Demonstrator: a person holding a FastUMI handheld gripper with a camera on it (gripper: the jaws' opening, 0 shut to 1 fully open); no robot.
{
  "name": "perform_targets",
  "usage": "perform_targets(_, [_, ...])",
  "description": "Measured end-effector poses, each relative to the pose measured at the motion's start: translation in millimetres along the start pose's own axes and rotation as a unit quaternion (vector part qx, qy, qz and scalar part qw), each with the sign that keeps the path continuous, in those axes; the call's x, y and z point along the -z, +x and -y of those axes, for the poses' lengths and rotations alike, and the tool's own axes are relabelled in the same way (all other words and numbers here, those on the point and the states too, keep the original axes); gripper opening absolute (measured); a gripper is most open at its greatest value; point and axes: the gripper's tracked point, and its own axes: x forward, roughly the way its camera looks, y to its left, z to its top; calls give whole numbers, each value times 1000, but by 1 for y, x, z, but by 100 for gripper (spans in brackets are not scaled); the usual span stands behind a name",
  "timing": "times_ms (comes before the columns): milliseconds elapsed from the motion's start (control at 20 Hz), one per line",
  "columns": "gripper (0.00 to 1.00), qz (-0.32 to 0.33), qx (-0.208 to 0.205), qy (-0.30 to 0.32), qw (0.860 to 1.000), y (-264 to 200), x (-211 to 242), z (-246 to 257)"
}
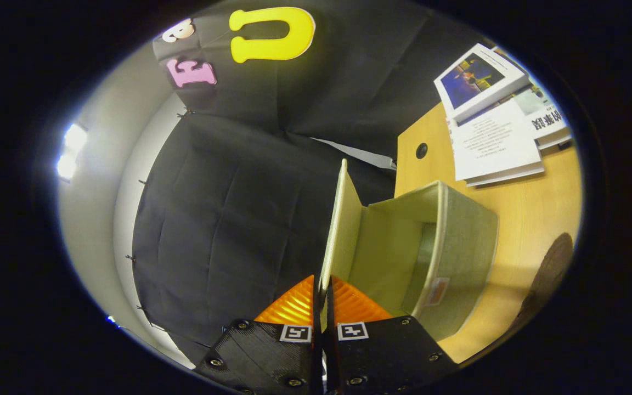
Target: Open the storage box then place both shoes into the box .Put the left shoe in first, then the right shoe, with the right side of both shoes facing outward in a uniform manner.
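Note:
A pale green fabric storage box (458, 258) stands on the wooden table (535, 219), seen with the view rolled sideways. Its lid (343, 225) is swung up and stands on edge, running straight away from the fingers. My gripper (324, 293) is shut on the near edge of that lid, one finger on each face. The box's inside (393, 247) is open to view and looks empty. A dark brown rounded thing (552, 274), perhaps a shoe, lies on the table beyond the box, partly cut off.
A stack of books and printed sheets (491, 126) lies on the table past the box, beside a round cable hole (421, 150). The black cloth wall (228, 208) hangs behind the table's edge. A bright lamp (72, 151) shines from the pale wall.

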Motion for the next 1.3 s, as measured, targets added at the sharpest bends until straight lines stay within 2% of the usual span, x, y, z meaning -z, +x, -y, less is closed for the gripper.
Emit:
perform_targets(500, [7,-20,18,-65,997,62,6,-54])
perform_targets(900, [7,-29,17,-57,998,128,18,-74])
perform_targets(1200, [7,-30,27,-48,998,158,18,-80])
perform_targets(1300, [12,-31,32,-57,997,170,17,-83])
